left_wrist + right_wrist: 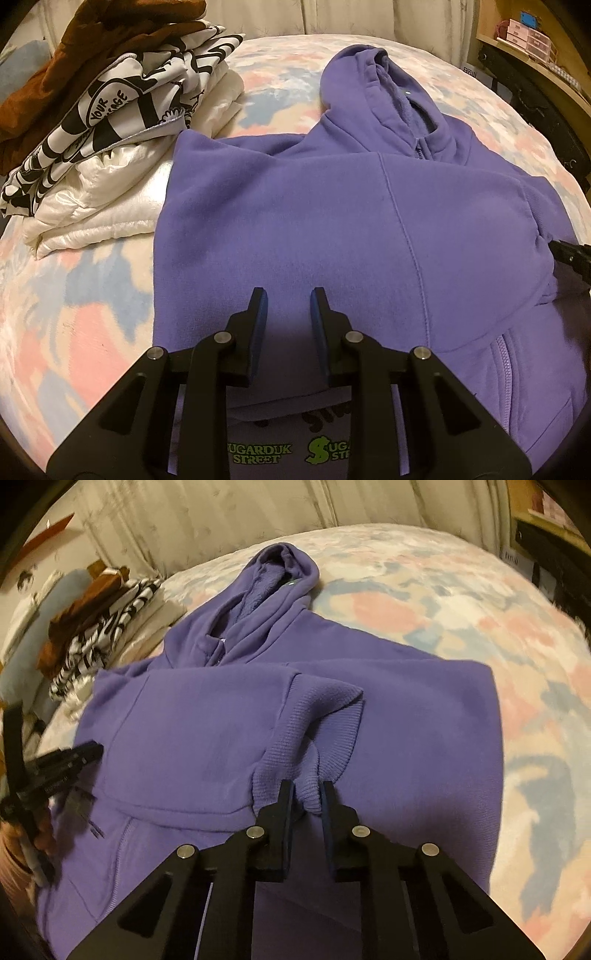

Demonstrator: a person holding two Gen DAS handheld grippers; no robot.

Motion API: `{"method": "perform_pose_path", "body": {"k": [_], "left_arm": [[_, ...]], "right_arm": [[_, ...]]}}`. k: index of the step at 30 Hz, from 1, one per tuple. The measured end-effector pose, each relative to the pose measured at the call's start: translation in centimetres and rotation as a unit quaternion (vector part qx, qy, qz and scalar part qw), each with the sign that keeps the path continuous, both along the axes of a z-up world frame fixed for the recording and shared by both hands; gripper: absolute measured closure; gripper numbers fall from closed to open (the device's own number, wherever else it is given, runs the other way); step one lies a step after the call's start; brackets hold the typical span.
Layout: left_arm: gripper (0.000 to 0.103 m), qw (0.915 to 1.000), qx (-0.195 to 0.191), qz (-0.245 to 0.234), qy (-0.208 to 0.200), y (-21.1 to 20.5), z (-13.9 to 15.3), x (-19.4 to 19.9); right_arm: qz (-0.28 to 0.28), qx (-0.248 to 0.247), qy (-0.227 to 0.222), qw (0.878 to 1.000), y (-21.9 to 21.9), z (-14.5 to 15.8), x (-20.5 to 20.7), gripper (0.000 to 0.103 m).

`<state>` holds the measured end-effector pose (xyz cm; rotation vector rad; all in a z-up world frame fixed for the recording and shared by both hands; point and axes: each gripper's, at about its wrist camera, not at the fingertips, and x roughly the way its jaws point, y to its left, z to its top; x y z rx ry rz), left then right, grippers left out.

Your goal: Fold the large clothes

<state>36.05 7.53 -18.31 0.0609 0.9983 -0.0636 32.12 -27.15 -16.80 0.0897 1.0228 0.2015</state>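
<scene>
The purple fleece zip hoodie (207, 723) lies flat on the pastel floral bedspread (461, 602); right gripper (308, 799), jaws pinching the ribbed cuff (321, 734), apparently lays the sleeve across, while left gripper (286, 308), jaws apart, holds nothing.

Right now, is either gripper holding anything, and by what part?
The right gripper pinches the purple hoodie by its ribbed sleeve cuff; the left gripper is open, holding nothing.
</scene>
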Motion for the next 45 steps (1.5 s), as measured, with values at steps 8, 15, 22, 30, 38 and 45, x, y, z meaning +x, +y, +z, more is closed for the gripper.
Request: {"method": "perform_pose_path", "body": {"k": [8, 15, 22, 30, 38, 45], "left_arm": [[0.081, 0.9997, -0.018, 0.008, -0.01, 0.5, -0.1, -0.6], [0.081, 0.9998, -0.017, 0.006, -0.01, 0.5, -0.2, -0.8], [0.081, 0.9998, -0.017, 0.006, -0.01, 0.5, -0.1, -0.8], [0.081, 0.9998, -0.019, 0.008, -0.008, 0.5, -0.2, -0.7], [0.081, 0.9998, -0.019, 0.007, -0.007, 0.5, -0.3, -0.6], [0.081, 0.9998, -0.019, 0.006, -0.008, 0.5, -0.2, -0.7]], "right_arm": [[-0.075, 0.046, -0.036, 0.995, -1.8, 1.3, -3.4, 0.092], [-0.067, 0.02, -0.016, 0.997, -1.6, 1.3, -4.1, 0.082], [-0.055, -0.006, -0.015, 0.998, -1.5, 1.3, -2.6, 0.077], [-0.019, -0.027, -0.024, 0.999, -0.4, 1.1, -0.4, 0.073], [0.015, -0.009, -0.014, 1.0, -0.9, 0.3, 0.6, 0.089], [0.033, -0.047, -0.054, 0.997, -0.1, 1.5, -1.3, 0.095]]}}
